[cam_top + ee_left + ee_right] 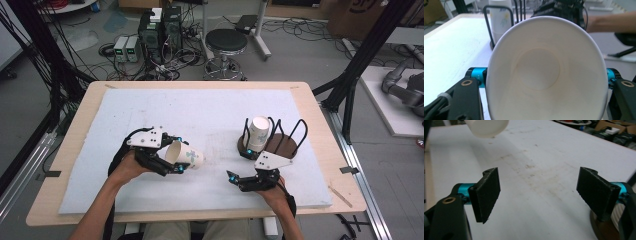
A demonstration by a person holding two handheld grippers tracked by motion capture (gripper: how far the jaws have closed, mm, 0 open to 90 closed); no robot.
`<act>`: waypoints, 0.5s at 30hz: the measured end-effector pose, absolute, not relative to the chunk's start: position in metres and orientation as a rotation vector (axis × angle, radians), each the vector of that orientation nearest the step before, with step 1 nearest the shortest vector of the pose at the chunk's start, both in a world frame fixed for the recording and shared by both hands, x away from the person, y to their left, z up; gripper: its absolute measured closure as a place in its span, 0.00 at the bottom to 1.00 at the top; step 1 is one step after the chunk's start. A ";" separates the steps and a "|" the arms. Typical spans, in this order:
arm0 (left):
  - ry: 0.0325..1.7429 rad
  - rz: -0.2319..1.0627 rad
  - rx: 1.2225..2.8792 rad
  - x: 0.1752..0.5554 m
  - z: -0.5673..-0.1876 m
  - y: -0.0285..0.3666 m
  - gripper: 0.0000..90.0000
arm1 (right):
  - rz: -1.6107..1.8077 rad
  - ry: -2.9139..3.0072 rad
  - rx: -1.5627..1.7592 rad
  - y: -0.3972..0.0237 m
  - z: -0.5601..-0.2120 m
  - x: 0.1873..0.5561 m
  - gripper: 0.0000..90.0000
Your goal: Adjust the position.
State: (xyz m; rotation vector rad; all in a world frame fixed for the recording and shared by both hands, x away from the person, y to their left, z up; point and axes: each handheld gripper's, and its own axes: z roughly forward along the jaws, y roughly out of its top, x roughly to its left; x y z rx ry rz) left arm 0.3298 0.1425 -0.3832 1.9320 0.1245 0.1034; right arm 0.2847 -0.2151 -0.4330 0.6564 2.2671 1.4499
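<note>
High view: left gripper (176, 156) is clamping a paper cup (185, 155), holding it on its side just above the white mat (150, 110), mouth facing the left hand (127, 167) and base pointing toward the table's right. Left gripper view is looking straight into the cup's mouth (546, 72); its jaws are squeezing the rim from both sides and the rim is showing as an oval.

Right gripper (239, 165) is hovering low over the mat near the front edge, beside the dark round rack (285, 146). Its jaws are standing wide apart with nothing between them; right gripper view is showing bare, stained mat (536, 170) between the pads (486, 192).

A second paper cup (259, 133) is sitting base-up among the rack's black wire loops (299, 131), well apart from the held cup.
</note>
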 end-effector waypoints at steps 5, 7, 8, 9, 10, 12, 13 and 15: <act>0.123 0.105 1.969 0.332 -0.378 0.141 0.35 | 1.414 2.245 0.720 -0.219 -0.437 0.285 0.22; 0.124 0.101 1.987 0.333 -0.377 0.140 0.35 | 1.401 2.235 0.736 -0.221 -0.439 0.285 0.22; 0.120 0.105 2.012 0.334 -0.375 0.140 0.35 | 1.399 2.238 0.745 -0.221 -0.439 0.285 0.22; 0.119 0.109 2.026 0.334 -0.375 0.140 0.35 | 1.383 2.228 0.753 -0.223 -0.440 0.284 0.22; 0.122 0.108 2.044 0.335 -0.373 0.139 0.35 | 1.366 2.225 0.757 -0.223 -0.440 0.284 0.22; 0.114 0.109 2.074 0.336 -0.371 0.138 0.35 | 1.359 2.220 0.778 -0.226 -0.441 0.284 0.22; 0.112 0.116 2.093 0.337 -0.370 0.137 0.35 | 1.346 2.211 0.785 -0.227 -0.442 0.284 0.22; 0.113 0.119 2.120 0.338 -0.367 0.136 0.35 | 1.344 2.209 0.802 -0.229 -0.443 0.284 0.22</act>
